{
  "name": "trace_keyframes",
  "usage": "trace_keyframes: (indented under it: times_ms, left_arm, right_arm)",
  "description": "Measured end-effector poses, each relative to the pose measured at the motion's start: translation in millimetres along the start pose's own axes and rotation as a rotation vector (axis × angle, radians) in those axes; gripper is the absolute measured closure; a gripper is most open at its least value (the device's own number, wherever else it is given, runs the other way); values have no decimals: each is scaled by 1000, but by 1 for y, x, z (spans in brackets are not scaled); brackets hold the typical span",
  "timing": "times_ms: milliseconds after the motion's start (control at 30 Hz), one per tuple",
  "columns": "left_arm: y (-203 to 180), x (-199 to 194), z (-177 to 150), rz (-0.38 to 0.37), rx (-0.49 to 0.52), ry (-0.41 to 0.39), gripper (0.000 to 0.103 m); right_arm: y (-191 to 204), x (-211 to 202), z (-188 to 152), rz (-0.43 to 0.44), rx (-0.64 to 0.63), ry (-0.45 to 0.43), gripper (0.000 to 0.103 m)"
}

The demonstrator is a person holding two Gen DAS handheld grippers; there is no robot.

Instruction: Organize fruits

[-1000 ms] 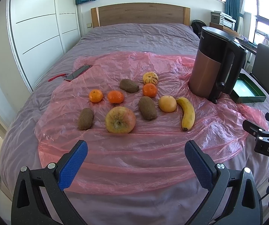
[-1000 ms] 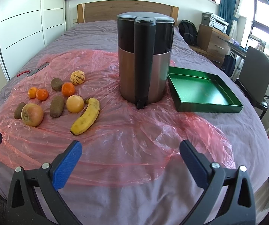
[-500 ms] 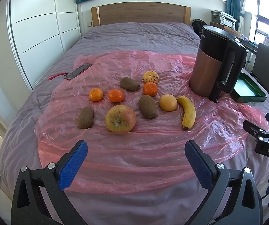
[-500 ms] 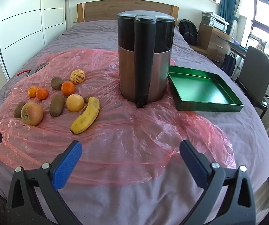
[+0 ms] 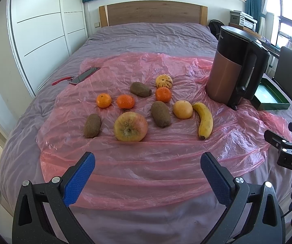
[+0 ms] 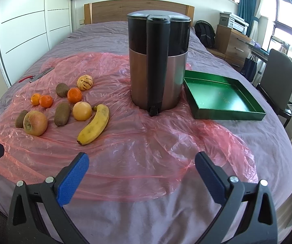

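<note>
So all the fruit sits loose on the pink plastic sheet over the bed, probably to keep the cover clean: apple in front, banana nearest the kettle, three kiwis, three mandarins, an orange and a striped little melon behind. My guess is the empty green tray beside the kettle is where it all goes. Left gripper and right gripper both hang back with jaws wide apart, holding nothing. Only writing I can read is "DAS" on the right gripper's body.
</note>
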State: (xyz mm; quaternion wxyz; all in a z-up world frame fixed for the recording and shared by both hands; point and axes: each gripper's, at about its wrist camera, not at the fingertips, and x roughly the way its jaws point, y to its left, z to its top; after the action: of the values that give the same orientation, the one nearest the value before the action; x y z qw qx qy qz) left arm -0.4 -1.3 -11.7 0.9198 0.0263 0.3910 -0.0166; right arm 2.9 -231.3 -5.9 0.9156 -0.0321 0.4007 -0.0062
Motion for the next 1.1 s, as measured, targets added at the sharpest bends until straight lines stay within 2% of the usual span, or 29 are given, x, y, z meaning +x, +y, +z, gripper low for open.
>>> trace_keyframes:
  times_ms: [533,800,1100]
  left_arm:
    - [1,6,-1,-30,-12,14,1]
    - [6,12,-2,-23,-50,25,1]
    - [26,22,-9,-48,-56,88,1]
  right_arm:
    - [1,-1,2,3,-2,0,0]
    - [6,6,2,46,0,16,0]
    - [19,25,2,102,-15,59,0]
